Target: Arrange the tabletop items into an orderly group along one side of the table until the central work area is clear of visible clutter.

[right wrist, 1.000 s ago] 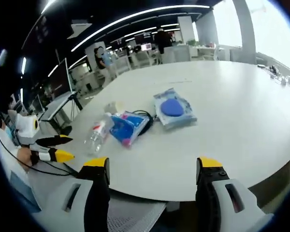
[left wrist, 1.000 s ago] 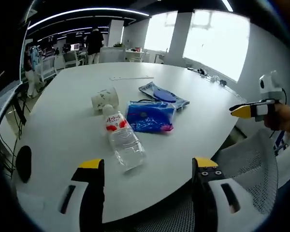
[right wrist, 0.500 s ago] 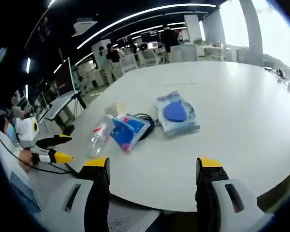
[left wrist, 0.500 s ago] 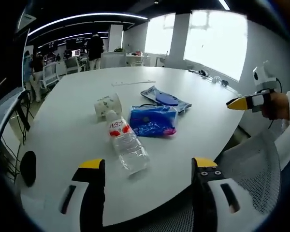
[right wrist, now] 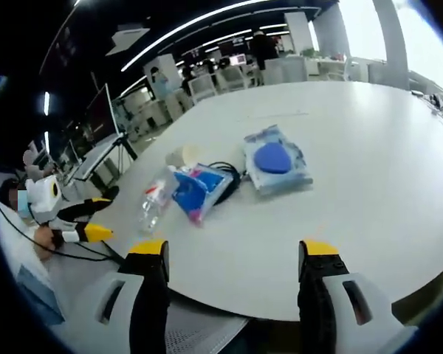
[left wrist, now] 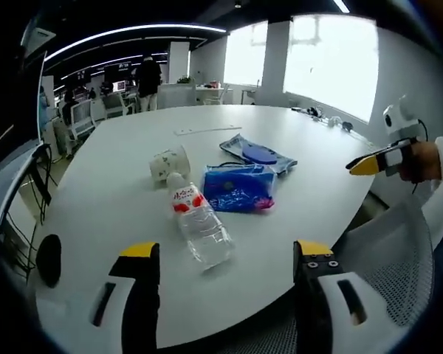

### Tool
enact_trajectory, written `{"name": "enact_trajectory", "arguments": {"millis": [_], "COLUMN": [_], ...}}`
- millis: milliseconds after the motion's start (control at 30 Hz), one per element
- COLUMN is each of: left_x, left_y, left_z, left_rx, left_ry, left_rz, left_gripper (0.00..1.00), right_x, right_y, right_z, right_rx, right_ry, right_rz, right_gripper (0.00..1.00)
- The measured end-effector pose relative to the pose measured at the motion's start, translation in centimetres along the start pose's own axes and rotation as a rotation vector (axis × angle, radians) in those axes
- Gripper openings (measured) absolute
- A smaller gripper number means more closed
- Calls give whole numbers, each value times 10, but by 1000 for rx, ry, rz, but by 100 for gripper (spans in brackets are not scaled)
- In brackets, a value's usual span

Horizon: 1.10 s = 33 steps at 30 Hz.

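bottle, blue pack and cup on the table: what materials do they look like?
Bottle: clear glossy plastic, see-through, with a red and white printed label. It lies on its side.
Blue pack: soft plastic film, likely; wrinkled, with shiny glints.
Cup: probably paper, matte white with a faint print; it is too small to be sure. It also lies on its side.

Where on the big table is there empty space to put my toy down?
The table is bare beyond the pack with the blue disc and along the near edge. It is crowded where the bottle, paper cup and blue packet bunch together.
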State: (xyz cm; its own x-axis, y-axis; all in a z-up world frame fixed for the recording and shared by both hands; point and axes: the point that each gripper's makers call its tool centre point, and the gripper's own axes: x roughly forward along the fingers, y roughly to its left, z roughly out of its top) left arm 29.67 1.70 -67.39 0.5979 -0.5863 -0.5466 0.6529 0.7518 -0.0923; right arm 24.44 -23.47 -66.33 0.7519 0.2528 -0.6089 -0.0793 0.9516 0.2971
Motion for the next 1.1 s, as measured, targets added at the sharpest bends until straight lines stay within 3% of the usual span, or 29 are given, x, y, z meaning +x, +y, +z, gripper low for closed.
{"name": "enact_trajectory", "arguments": {"millis": [300, 1100], "left_x": [-1, 0], "left_y": [8, 15], "left_z": [1, -5], "left_rx": [-7, 27], "left_ry": [-6, 26], "left_rz": [40, 102], "left_gripper": [74, 68], "right_x": [17, 48], "right_y": [10, 29], "right_z": [11, 18], "right_rx": [3, -57], "right_ry": [3, 57], "right_rz": [58, 157], "right_gripper": [67, 66]}}
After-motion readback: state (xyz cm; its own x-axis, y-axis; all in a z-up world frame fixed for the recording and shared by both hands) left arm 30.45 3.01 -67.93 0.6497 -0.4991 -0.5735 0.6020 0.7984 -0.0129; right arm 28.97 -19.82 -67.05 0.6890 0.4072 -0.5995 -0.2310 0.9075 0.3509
